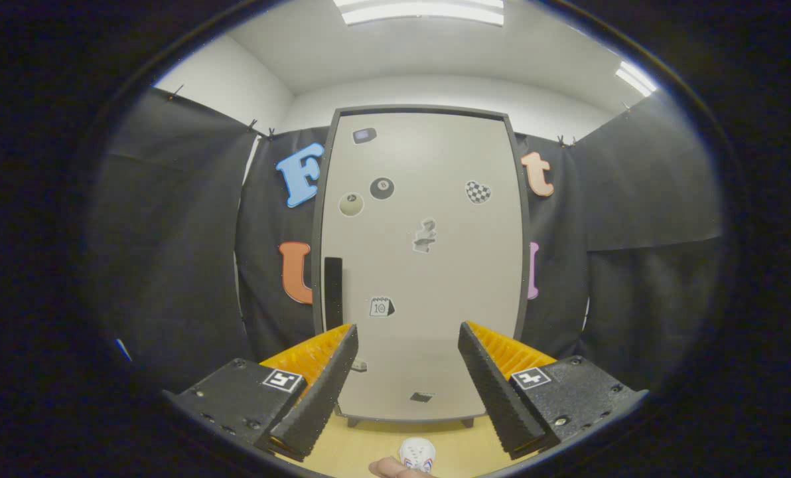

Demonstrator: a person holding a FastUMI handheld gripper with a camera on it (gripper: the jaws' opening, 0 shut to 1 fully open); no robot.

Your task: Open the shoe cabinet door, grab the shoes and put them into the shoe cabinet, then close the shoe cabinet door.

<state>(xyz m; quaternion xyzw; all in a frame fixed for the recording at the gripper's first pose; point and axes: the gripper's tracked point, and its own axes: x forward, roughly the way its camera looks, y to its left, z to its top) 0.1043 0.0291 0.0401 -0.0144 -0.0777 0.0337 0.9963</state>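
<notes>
Cabinet: we see the shoe cabinet (pixel 422 265) straight beyond the fingers, its door (pixel 435 345) closed.
Handle: the dark handle (pixel 333 292) sits by the door's left edge.
Gripper: the gripper (pixel 409 358) is spread wide, holding nothing.
Shoe: a white shoe (pixel 417 454) lies on the floor (pixel 362 445) below.
Advice: we should approach the handle squarely, then pull.
Writing: the calendar sticker (pixel 381 307) seems to show "10".

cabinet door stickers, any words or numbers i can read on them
"10": calendar sticker low on the cabinet door, beside its dark handle.
Black ball sticker: digit too small to read.
Other stickers: no readable text.
The open gripper points at the door, holding nothing.
</notes>
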